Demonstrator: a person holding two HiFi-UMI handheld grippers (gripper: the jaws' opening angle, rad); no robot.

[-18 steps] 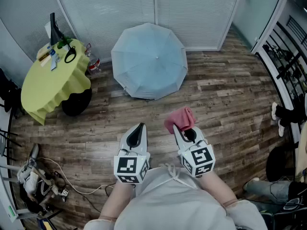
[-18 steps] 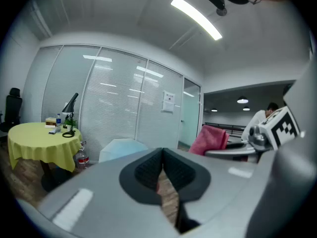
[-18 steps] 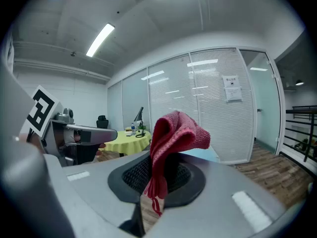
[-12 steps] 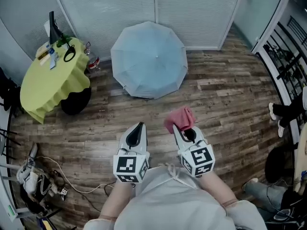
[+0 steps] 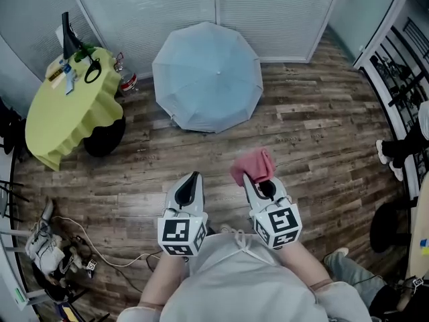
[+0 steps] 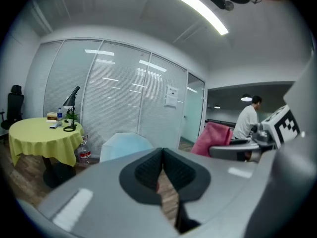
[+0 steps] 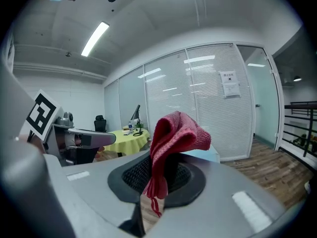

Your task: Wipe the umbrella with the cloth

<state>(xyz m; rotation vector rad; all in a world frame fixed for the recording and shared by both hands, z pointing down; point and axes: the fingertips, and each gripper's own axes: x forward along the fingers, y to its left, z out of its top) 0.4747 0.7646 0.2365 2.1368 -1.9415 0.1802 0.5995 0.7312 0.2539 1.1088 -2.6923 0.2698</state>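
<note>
Two hand-held grippers are held over a wood-plank floor (image 5: pixel 315 133). The left gripper (image 5: pixel 194 180) has its jaws pressed together on nothing; the right gripper (image 5: pixel 251 181) pinches a red cloth (image 5: pixel 253 165), which bunches above the jaw tips, with a fringe hanging below them. The open pale-blue umbrella (image 5: pixel 206 76) rests canopy-up at the floor's far edge, just before a glass wall with closed white blinds (image 5: pixel 268 9), well apart from both grippers. Near the far-left corner stands a round table (image 5: pixel 47 123) draped in yellow-green and bearing a black desk lamp (image 5: pixel 67 35); a water bottle (image 5: pixel 129 83) stands between table and umbrella. A black railing (image 5: pixel 395 79) lines the right edge; a tangle of gear and white cable (image 5: pixel 43 247) lies near-left
</note>
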